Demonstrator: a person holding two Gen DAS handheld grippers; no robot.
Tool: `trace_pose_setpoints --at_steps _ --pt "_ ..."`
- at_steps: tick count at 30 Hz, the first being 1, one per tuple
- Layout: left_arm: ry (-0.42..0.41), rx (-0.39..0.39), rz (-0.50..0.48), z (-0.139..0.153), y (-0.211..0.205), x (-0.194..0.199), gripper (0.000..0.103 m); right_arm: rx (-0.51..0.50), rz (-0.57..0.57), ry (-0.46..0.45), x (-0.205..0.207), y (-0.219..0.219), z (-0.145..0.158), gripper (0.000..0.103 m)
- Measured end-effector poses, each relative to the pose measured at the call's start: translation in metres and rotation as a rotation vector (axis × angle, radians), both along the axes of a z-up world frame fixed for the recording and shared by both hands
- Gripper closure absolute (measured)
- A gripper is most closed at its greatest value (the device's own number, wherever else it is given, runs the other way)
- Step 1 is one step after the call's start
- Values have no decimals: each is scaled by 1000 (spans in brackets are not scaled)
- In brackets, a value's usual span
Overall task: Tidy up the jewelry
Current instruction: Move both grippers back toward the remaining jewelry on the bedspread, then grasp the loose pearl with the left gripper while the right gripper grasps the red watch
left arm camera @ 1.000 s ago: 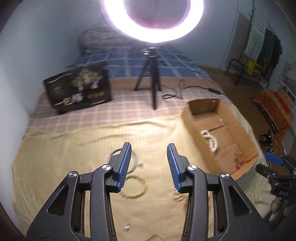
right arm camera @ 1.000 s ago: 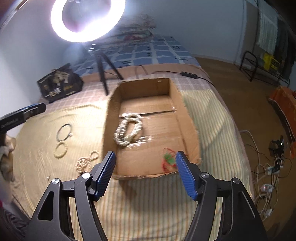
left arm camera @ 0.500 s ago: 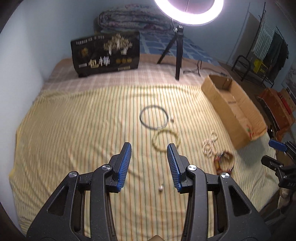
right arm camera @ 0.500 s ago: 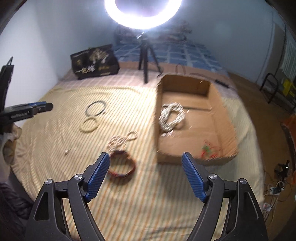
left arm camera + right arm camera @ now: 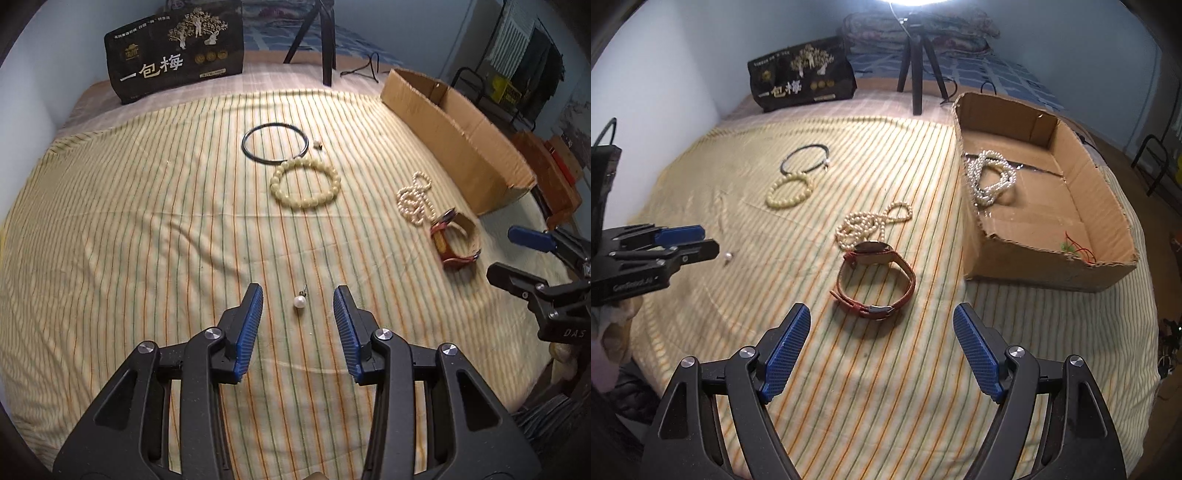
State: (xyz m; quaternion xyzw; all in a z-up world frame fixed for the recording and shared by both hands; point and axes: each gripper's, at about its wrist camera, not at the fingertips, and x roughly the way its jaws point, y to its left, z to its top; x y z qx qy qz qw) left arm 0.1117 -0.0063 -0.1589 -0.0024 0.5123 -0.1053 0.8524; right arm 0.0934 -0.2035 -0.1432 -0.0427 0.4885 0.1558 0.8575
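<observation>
On the striped bedsheet lie a pearl earring point(image 5: 299, 301), a cream bead bracelet point(image 5: 305, 181), a black ring necklace point(image 5: 275, 146), a pearl strand point(image 5: 414, 196) and a red-strap watch point(image 5: 875, 280). My left gripper point(image 5: 298, 299) is open, its fingertips on either side of the earring, just above it. My right gripper point(image 5: 881, 325) is open and empty, just short of the watch. The cardboard box point(image 5: 1115, 221) holds a white pearl necklace point(image 5: 990, 177) and a small red and green piece point(image 5: 1076, 248).
A black printed box point(image 5: 175, 55) and a tripod point(image 5: 916, 70) stand at the back of the bed. A small bead point(image 5: 317, 145) lies beside the black ring. The bed edge drops off at the right, with cables on the floor point(image 5: 1171, 332).
Both grippers swung away from the box and came down low over the sheet. The left now frames the pearl earring; the right now faces the watch. Both stayed open.
</observation>
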Motion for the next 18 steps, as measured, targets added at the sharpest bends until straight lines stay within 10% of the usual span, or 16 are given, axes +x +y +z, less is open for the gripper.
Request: trace_pose_setpoints --at_steps 18 --pt "32 23 -33 -25 -14 10 79 -4 -27 32 21 1 -25 23"
